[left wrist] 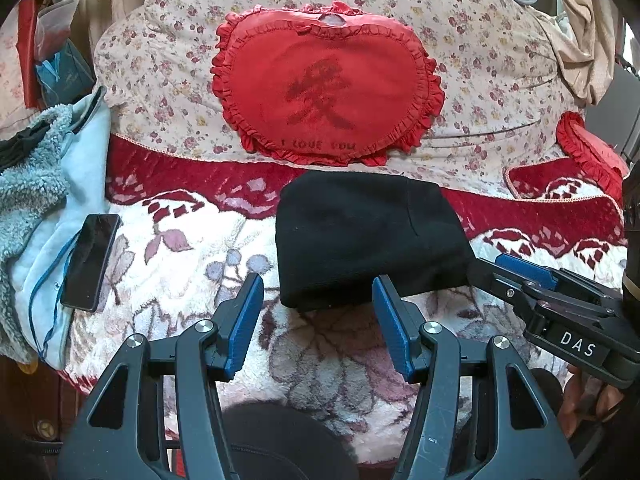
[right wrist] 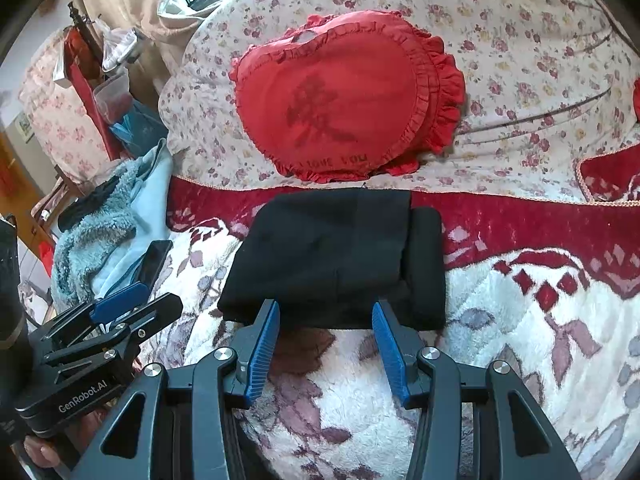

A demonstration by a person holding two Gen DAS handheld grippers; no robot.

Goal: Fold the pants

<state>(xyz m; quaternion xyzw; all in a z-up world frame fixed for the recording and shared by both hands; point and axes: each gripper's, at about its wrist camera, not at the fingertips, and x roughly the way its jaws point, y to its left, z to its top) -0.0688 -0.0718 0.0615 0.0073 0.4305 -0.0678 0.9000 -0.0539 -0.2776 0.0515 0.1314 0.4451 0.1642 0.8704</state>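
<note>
A bed (left wrist: 192, 360) fills both views, spread with a fluffy white plush blanket patterned with dark red borders and mauve leaves (right wrist: 500, 360). Along its far side lies a cream quilt printed with small red flowers (left wrist: 480, 60), its edge overlapping the blanket's red border. A red heart-shaped cushion with a frilled rim and a dark character on its face (left wrist: 324, 84) rests on that quilt. At the bed's left edge sits a heap of pale blue fleece clothing with a shaggy teal lining (left wrist: 44, 184). The black pants (left wrist: 368, 240), folded into a compact thick rectangle, lie on the blanket in the middle of the bed, just in front of the quilt's edge and below the cushion; from the right wrist view a narrower folded layer shows along their right side. A black smartphone (left wrist: 90, 262) lies tilted on the blue clothing, with a thin blue cord beside it. The left gripper (left wrist: 318, 322) hovers at the near edge of the pants with its blue-padded fingers spread wide, holding nothing. The right gripper (right wrist: 326, 346) sits likewise at the pants' near edge, its fingers spread apart and empty.
</note>
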